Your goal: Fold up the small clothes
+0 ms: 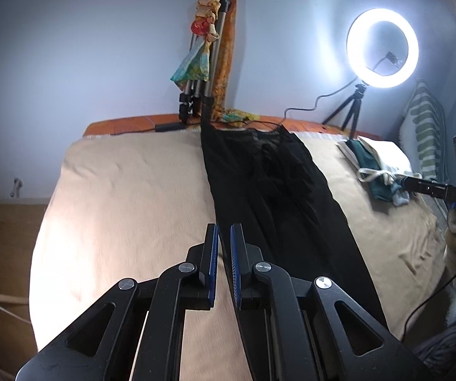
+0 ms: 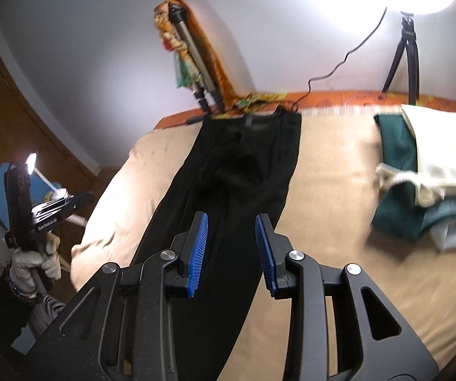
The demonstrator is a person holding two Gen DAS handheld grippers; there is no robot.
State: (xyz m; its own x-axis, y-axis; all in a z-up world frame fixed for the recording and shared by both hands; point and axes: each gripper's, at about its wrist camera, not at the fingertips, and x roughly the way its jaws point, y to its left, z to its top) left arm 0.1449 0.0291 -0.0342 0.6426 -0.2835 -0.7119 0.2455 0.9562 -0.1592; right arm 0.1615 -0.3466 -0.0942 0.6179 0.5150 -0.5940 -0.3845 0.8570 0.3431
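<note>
Left claw (image 1: 224, 235): blue pads nearly together, only a thin slit between them, nothing gripped. It hangs above the near end of the black trousers (image 1: 266, 184), not touching.

Right claw (image 2: 231, 227): jaws partly apart, empty, trousers visible through the gap below.

Trousers lie lengthwise down the middle of the bed (image 1: 116, 190), waistband at the far edge. Pile of folded clothes (image 2: 418, 184) sits at the right side.

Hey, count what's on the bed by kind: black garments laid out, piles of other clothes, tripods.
Black garment: 1, laid out lengthwise
Pile of teal and white clothes: 1
Tripods: 2, a folded one and the ring light's
Total: 4
</note>
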